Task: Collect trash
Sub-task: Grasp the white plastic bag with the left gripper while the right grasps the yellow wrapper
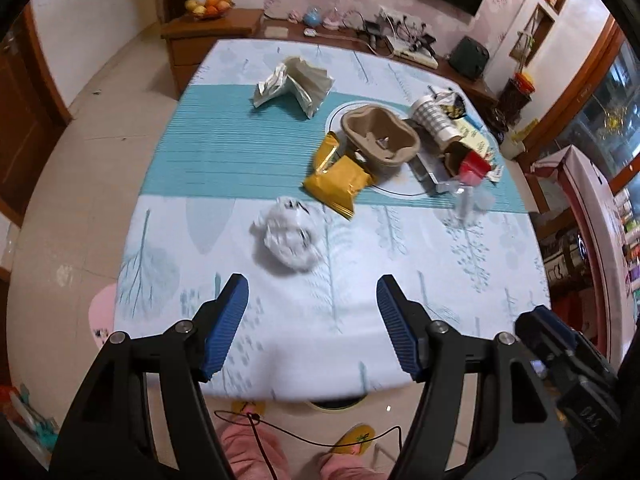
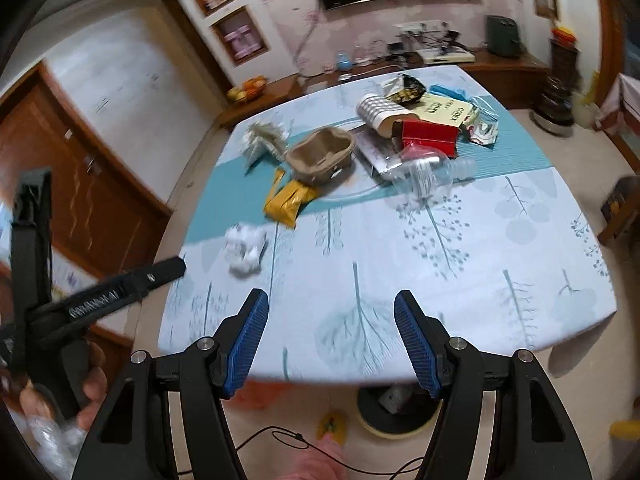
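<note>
Trash on the surface (image 1: 400, 288), both hand-held grippers empty

Left hand-held gripper (image 1: 312, 324) and right hand-held gripper (image 2: 330, 344) stand apart; crumpled white wrapper (image 1: 290, 238) at 12 o'clock, yellow packet (image 1: 338, 182) and pulp tray (image 1: 380, 138), holding only a scrap, at 1 o'clock.

— What covered the table (image 1: 280, 360)?
— A smooth, matt cloth printed with pale trees, with a finely ribbed teal band (image 1: 240, 160) across the middle of the frame.
— And the trash on it?
— A crumpled white paper ball (image 1: 290, 238) at center, rough with creases. Right of center lay a glossy yellow foil packet (image 1: 338, 186) and a matt, fibrous pulp cup tray (image 1: 380, 136). A shiny silver foil bag (image 1: 294, 84) stood at upper center.
— Anything plastic?
— A clear, glossy plastic bottle (image 2: 428, 170) in the right wrist view, beside a red cardboard box (image 2: 430, 136).
— The grippers?
— Matt black plastic arms, ribbed blue pads (image 1: 228, 320), small bright metal pins (image 1: 119, 337).
— The furniture?
— Polished brown wood cabinet (image 1: 208, 30) at upper left; smooth pale floor tiles (image 1: 92, 128).
</note>
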Tool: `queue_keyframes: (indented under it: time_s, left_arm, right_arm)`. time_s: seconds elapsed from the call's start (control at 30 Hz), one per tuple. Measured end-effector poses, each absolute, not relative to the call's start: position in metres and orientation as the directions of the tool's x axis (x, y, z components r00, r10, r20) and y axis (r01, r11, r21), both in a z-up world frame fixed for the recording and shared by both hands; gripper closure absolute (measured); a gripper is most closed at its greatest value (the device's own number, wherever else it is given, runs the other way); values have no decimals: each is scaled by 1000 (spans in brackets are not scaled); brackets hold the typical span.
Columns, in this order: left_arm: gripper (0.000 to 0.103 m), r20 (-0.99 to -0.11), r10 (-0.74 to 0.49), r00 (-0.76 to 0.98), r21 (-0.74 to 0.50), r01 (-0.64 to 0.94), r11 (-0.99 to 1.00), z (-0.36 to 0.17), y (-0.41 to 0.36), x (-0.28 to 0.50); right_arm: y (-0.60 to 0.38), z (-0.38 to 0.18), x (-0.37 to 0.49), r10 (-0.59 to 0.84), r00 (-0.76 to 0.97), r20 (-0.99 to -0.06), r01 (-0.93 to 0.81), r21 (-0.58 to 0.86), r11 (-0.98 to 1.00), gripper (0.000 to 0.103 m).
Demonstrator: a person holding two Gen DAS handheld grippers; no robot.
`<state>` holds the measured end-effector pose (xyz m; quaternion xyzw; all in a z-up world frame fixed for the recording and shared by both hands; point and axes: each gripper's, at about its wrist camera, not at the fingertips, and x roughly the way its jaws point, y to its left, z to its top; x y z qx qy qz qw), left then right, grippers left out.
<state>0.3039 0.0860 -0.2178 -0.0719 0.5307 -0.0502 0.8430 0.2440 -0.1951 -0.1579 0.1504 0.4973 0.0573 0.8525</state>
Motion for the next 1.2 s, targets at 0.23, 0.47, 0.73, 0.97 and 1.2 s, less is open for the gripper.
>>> queue_keyframes:
  time_s: [0.23,0.47,0.73,0.97,1.2]
  left_arm:
    - [39,-923,-210,321,-193,85,978,-277,98,371]
    - [39,-937,-249,244,-222,134,966,-325,92,402]
    - [76,-926,-272,262,-239,151,959,-337,96,403]
    - [77,-895,-267,358,-232,139,963,-314,118,409]
    - [77,-874,-232,428,-202,116,973,-293,143,418]
  right_arm:
    - [-163,-194,303,177,502,-847,206,315,926,37]
    - [-149,-230,337,131,493,-860,302,310,901,37]
    - [-138,-252,359,113,472,-874,316,287,904,37]
    - [-113,-269,384,127,459,-880,267,272,924,37]
    - [-86,-286,411,137,448,-884,232,263,936,37]
